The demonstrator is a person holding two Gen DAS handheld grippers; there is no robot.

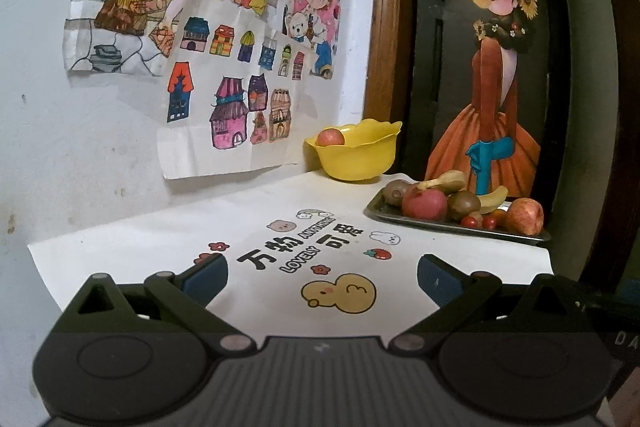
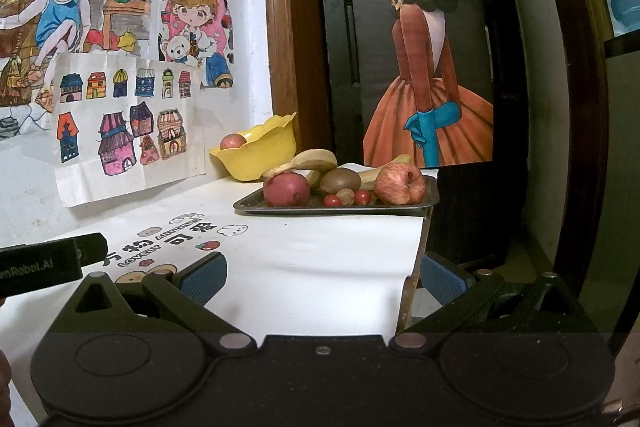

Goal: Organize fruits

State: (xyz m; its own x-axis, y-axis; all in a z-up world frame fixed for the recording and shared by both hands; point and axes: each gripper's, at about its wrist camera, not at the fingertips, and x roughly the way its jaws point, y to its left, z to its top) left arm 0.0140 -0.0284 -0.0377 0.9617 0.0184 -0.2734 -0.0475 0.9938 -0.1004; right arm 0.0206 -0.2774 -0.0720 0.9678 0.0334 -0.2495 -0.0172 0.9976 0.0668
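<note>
A yellow bowl [image 1: 358, 151] [image 2: 260, 151] stands at the back of the white table with one red apple [image 1: 330, 137] [image 2: 233, 141] in it. To its right a dark metal tray [image 1: 448, 225] [image 2: 432, 193] holds red apples [image 1: 424, 203] [image 2: 399, 183], kiwis [image 1: 463, 205] [image 2: 340, 180], bananas [image 1: 494, 197] and small cherry tomatoes [image 2: 332, 201]. My left gripper [image 1: 322, 279] hovers open over the printed table cover, well short of the fruit. My right gripper [image 2: 322, 277] is open too, near the table's right edge, nothing between its fingers.
Children's drawings [image 1: 224, 27] hang on the white wall at left. A dark door with a poster of a girl in an orange dress [image 2: 428, 67] stands behind the tray. The left gripper's body [image 2: 44, 263] shows at the left in the right wrist view. The table's right edge [image 2: 414, 259] drops off.
</note>
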